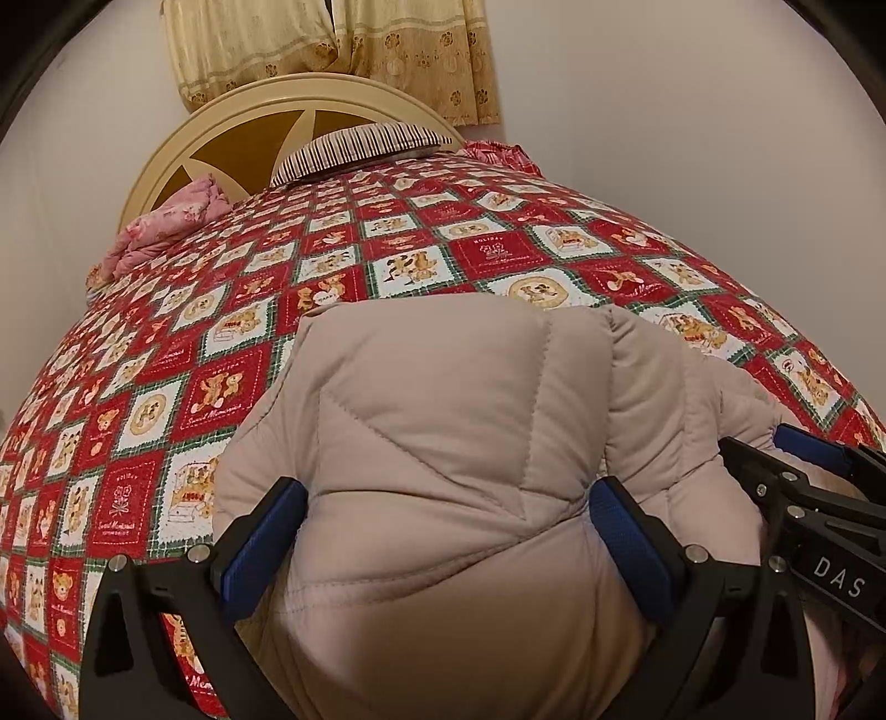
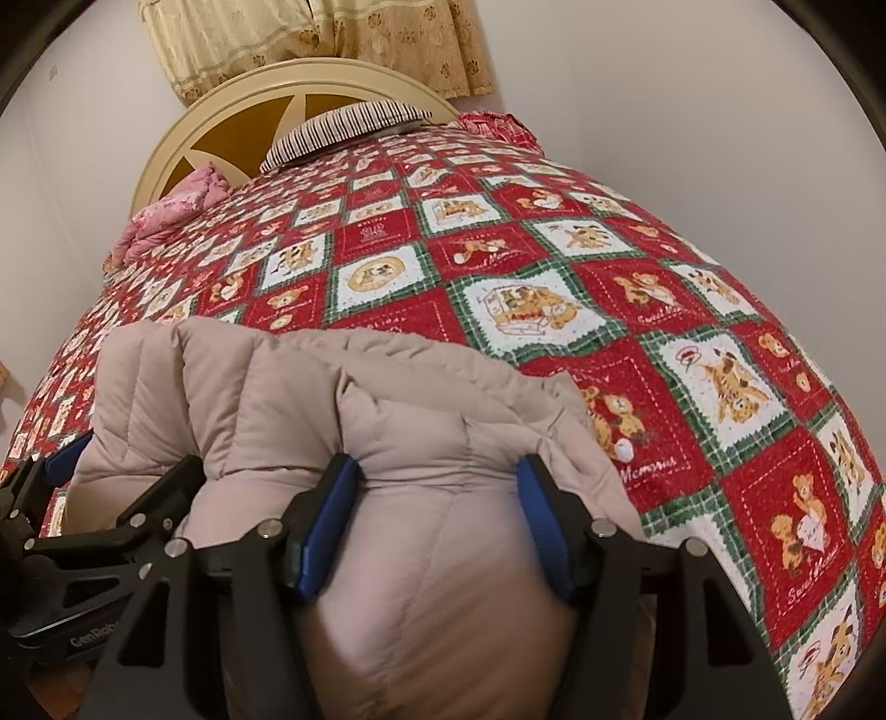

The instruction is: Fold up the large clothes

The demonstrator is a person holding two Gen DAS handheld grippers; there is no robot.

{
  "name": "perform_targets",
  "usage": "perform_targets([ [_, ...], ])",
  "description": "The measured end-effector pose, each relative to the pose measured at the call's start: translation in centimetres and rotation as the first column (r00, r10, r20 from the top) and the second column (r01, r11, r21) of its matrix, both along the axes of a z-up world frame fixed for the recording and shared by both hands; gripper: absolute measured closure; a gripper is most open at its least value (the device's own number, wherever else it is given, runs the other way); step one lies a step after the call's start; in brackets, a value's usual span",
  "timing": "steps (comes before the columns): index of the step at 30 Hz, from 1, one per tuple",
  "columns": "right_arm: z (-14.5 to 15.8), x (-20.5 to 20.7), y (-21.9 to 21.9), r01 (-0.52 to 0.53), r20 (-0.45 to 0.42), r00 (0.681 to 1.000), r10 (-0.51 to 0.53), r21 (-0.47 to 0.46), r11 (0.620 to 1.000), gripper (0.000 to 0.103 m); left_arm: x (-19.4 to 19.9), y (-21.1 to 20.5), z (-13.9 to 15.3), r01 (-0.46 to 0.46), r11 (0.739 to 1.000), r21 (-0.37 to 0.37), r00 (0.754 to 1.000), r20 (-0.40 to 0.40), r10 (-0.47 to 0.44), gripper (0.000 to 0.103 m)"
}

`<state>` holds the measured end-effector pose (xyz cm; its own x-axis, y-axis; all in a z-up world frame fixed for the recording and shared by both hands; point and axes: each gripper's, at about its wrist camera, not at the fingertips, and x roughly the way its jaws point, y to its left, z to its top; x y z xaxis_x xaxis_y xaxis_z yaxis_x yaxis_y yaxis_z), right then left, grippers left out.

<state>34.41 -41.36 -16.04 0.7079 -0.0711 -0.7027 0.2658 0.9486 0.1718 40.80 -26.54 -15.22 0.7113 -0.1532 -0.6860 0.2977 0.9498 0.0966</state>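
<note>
A beige quilted puffer jacket [image 1: 459, 421] lies bunched on the near part of the bed; it also shows in the right wrist view [image 2: 343, 399]. My left gripper [image 1: 448, 531] has its blue-padded jaws pressed around a thick fold of the jacket. My right gripper [image 2: 437, 509] also has its jaws clamped around a bulging fold of it. The right gripper [image 1: 797, 482] shows at the right edge of the left wrist view. The left gripper [image 2: 61, 487] shows at the left edge of the right wrist view. The jacket's near edge is hidden below both grippers.
The bed is covered by a red, white and green teddy-bear quilt [image 1: 343, 266]. A striped pillow [image 1: 360, 147] and pink bedding [image 1: 166, 221] lie at the cream headboard [image 1: 232, 116]. Yellow curtains [image 1: 332, 44] hang behind. White walls flank the bed.
</note>
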Motion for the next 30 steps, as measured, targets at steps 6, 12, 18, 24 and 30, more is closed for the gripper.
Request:
perform_targets([
  [6, -0.06, 0.15, 0.06, 0.002, -0.004, 1.000, -0.002, -0.006, 1.000, 0.039, 0.07, 0.00, -0.09, 0.000, 1.000, -0.002, 1.000, -0.002, 0.000, 0.001],
  [12, -0.05, 0.20, 0.09, 0.001, -0.005, 1.000, -0.001, -0.009, 1.000, 0.039, 0.07, 0.01, -0.08, -0.001, 1.000, -0.001, 1.000, -0.003, 0.001, 0.001],
  [18, -0.10, 0.30, 0.04, 0.002, -0.009, 1.000, -0.002, -0.016, 1.000, 0.038, 0.09, -0.04, -0.13, -0.001, 1.000, 0.000, 1.000, -0.005, 0.001, 0.001],
  [24, -0.13, 0.33, 0.00, 0.002, -0.011, 1.000, -0.002, -0.019, 1.000, 0.038, 0.08, -0.02, -0.20, -0.001, 1.000, -0.001, 1.000, -0.006, 0.001, 0.001],
  [30, -0.11, 0.35, 0.04, 0.002, -0.010, 1.000, -0.002, -0.018, 1.000, 0.038, 0.07, 0.00, -0.20, -0.002, 1.000, 0.001, 1.000, -0.006, 0.002, 0.001],
])
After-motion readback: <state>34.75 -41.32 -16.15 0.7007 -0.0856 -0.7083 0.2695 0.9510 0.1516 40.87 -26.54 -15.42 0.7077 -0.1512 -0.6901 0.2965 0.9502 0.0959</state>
